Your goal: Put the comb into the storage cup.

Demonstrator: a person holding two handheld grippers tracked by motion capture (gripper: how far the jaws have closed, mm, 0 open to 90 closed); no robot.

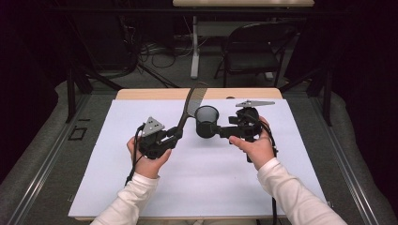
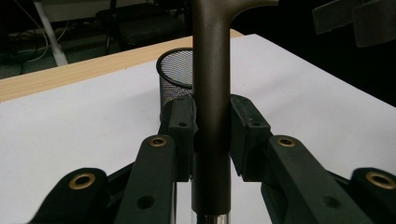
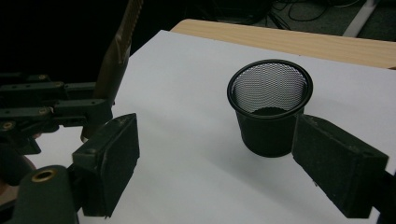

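A mesh cup (image 1: 207,121) stands upright on a sheet (image 1: 141,187) spread over the counter (image 1: 141,94). Left of it the left gripper (image 1: 176,136) holds a comb (image 1: 190,105) slanting up beside the cup. The right gripper (image 1: 220,131) sits just right of the cup.

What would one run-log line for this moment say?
left gripper: shut on comb handle, comb raised | right gripper: open, holds nothing, near cup | cup: upright on white sheet

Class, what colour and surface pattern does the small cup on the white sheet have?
Black wire mesh, a fine grid; the cup shows best in the right gripper view.
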